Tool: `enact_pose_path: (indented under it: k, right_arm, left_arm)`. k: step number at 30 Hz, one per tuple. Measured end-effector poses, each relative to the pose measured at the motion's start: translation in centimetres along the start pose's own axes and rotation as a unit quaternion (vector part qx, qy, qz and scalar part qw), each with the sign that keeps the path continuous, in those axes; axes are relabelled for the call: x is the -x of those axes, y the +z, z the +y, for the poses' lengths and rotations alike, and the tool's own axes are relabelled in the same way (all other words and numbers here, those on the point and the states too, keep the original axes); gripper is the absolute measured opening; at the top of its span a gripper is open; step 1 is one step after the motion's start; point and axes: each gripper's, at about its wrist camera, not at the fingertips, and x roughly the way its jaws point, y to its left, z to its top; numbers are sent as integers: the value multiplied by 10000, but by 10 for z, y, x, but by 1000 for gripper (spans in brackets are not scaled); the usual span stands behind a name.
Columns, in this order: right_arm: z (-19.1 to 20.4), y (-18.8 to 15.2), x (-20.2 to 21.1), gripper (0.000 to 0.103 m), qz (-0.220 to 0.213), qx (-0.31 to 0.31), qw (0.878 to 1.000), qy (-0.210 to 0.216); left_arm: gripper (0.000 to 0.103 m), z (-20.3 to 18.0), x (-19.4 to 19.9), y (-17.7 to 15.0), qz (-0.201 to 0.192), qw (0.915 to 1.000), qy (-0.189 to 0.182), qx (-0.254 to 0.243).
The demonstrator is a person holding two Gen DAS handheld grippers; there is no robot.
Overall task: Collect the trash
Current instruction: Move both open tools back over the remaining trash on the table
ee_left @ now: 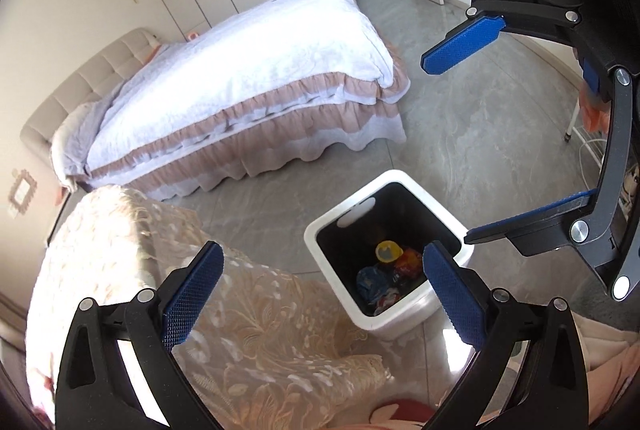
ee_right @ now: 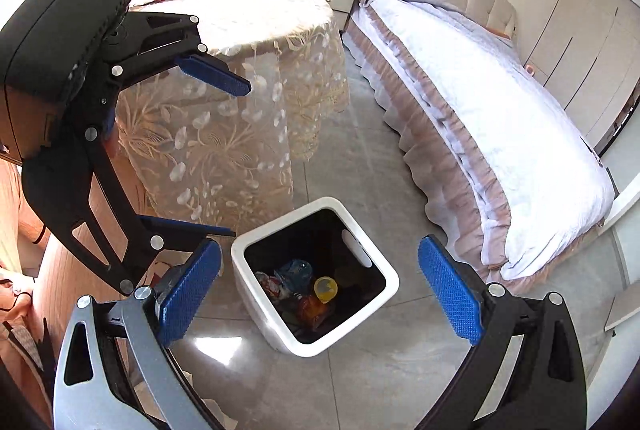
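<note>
no legible text, labels, brands or nos. in either view

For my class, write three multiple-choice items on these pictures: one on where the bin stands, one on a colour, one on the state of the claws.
1. Where does the trash bin stand?
A. On the bed
B. On the floor beside the lace-covered table
C. On the table

2. What colour is the round lid among the trash?
A. Yellow
B. Green
C. White

3. How are the two claws?
A. Both open and empty
B. Both shut on trash
C. One holds a bottle

Answers:
1 B, the bin sits on grey tiles next to the table.
2 A, the lid is yellow.
3 A, left claw and right claw are spread apart with nothing between.
</note>
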Motion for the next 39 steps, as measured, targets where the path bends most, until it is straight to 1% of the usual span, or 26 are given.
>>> enact_pose_path:
  k: [3,5,7,10,11,14,17,19,21,23,24,28,32,36,39]
  right_arm:
    - [11,15,8,98,-212,33,9998,-62]
    - [24,25,15,98,-404,38,9991,-118]
    - [33,34,18,98,-558,63,9984,-71]
    - [51,53,23,98,-786,151,9967,-110]
    - [58,61,24,98,-884,193,9959,-43]
    - [75,84,23,98,-1053,170,9943,85]
    - [93,108,22,98,-1234,90,9920,238]
    - [104,123,20,98,-1317,20,9908,321]
    - [118,135,18,98,-1393,-48,9892,459]
    - [130,151,14,98,-1447,-103,9876,605]
    - [136,157,13,98,-1465,-116,9870,656]
    - [164,181,8,98,-1492,-90,9849,871]
    - [192,207,-5,98,-1526,55,9840,916]
    - [210,229,-21,98,-1534,73,9845,845]
    - [220,245,-38,98,-1430,12,9856,907]
  left_arm:
    - [98,17,19,-7,45,9992,193,355]
    - [98,27,33,-14,30,9971,527,557]
    - [98,36,47,-21,44,9936,812,785]
    - [98,54,72,-36,52,9846,1263,1207]
    - [98,61,80,-43,57,9808,1379,1377]
    - [98,85,103,-65,124,9657,1769,1897]
    - [98,108,123,-92,311,9434,2324,2345]
    - [98,125,138,-110,396,9272,2598,2671]
    - [98,140,151,-128,404,9125,2670,3074]
    - [98,153,165,-146,336,9010,2615,3445]
    - [98,159,169,-153,341,8943,2654,3586]
    - [98,181,180,-183,554,8605,3078,4022]
    - [98,212,192,-216,710,8241,3159,4648]
    - [98,235,202,-240,706,7889,3316,5125]
    - [98,252,203,-252,731,7682,3352,5405]
